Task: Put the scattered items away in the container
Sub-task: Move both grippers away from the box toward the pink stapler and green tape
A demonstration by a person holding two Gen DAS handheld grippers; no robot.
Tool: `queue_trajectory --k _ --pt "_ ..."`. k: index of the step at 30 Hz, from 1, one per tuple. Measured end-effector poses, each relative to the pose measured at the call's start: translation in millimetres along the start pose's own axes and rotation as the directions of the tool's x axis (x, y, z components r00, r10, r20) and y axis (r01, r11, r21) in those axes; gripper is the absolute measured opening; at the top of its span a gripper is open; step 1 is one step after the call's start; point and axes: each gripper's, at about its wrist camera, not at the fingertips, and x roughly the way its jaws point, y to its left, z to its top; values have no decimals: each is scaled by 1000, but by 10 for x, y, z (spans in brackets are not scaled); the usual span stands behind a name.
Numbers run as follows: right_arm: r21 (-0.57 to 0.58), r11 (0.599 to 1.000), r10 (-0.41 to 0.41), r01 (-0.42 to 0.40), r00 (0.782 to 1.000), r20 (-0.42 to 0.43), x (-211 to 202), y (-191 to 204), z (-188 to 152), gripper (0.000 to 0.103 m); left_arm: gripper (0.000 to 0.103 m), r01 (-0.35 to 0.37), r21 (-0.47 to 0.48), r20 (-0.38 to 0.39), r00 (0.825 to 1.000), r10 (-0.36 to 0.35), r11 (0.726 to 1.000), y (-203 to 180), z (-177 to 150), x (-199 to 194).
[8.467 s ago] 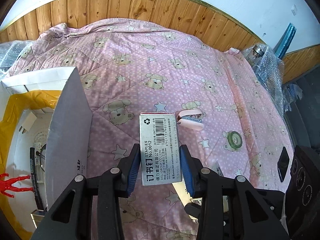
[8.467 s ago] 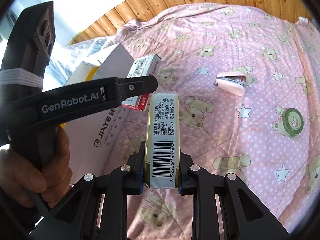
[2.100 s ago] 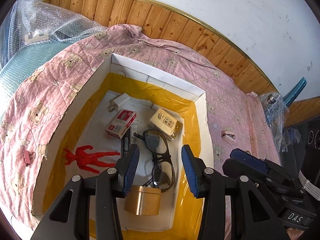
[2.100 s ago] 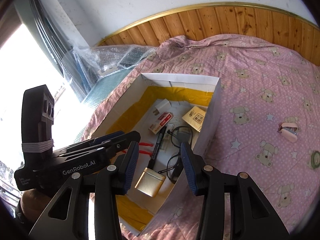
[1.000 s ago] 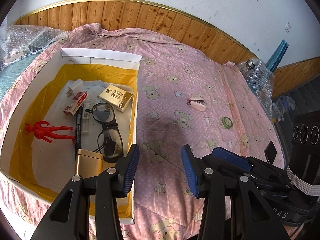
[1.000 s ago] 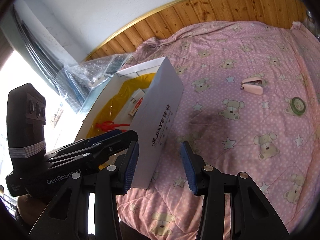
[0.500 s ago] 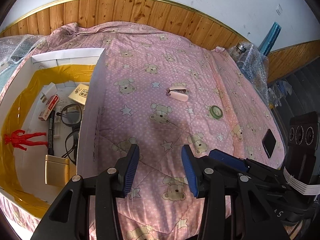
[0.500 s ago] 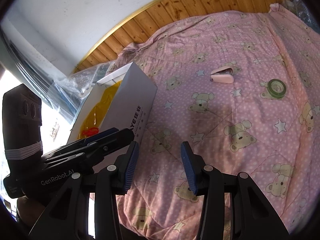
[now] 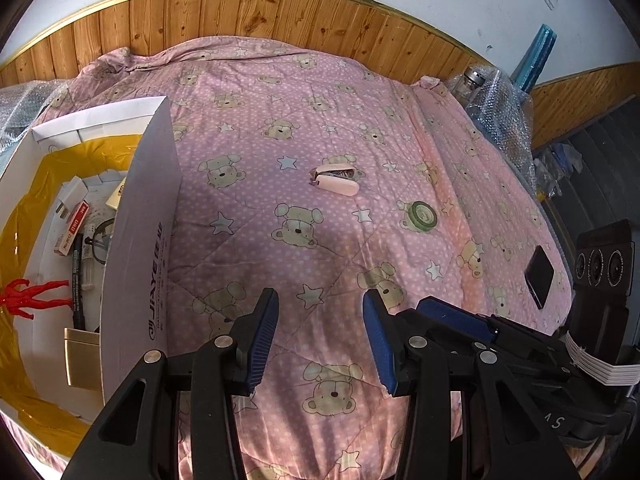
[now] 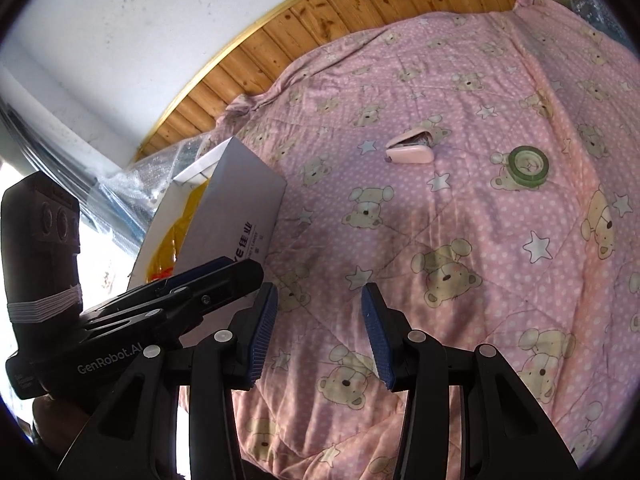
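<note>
Both the left gripper (image 9: 320, 322) and the right gripper (image 10: 318, 314) hang empty with jaws apart over the pink bear-print quilt (image 9: 280, 128) — where the pink plastic stapler (image 9: 335, 182) and green tape roll (image 9: 421, 214) lie apart, right of the white cardboard box (image 9: 140, 240).

I see a pink quilt (image 9: 320, 128) dotted white with cream bears and stars, a pale pink stapler (image 9: 335, 181), a green tape roll (image 9: 419, 215), a white box (image 9: 140, 248) lined yellow, and a red figurine (image 9: 28, 294).
</note>
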Motion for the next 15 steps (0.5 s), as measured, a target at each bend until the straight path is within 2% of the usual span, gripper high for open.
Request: queue_trajectory --k 15 --pt "89 995 -38 38 999 0 40 -534 252 47 45 2 26 -72 997 0 1000 -180 255 500"
